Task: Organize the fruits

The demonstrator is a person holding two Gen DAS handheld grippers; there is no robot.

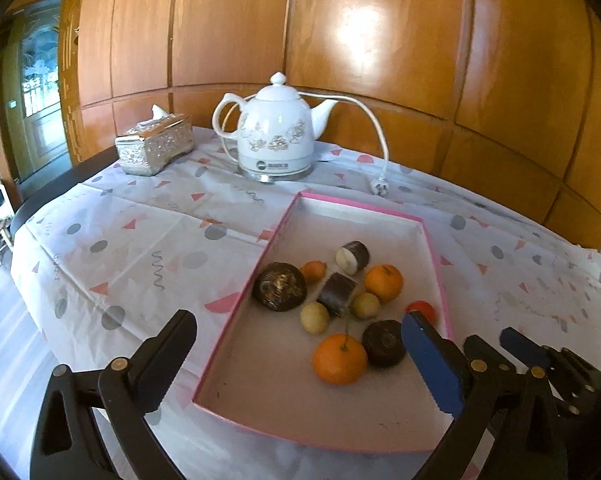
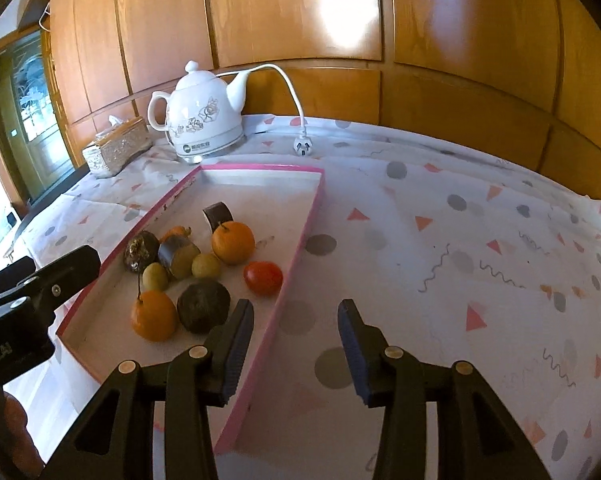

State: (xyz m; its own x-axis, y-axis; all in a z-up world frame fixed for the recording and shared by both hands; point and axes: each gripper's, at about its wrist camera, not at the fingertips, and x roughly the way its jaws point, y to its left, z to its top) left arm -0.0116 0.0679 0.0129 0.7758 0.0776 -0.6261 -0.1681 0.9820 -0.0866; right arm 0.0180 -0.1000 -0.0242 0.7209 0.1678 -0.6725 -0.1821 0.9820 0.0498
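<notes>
Wood panelling backs my table, whose patterned cloth carries one pink-rimmed tray near its middle. Inside I count two oranges, one small orange fruit, one tomato, two yellowish fruits, two dark round ones and two dark cut pieces. Both my left gripper and right gripper gape wide, holding nothing. One white kettle and one tissue box stand at the far edge; the kettle's label is unreadable.

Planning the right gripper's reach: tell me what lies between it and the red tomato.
In the right wrist view, only the pink tray wall separates the right gripper from the round red tomato.
</notes>
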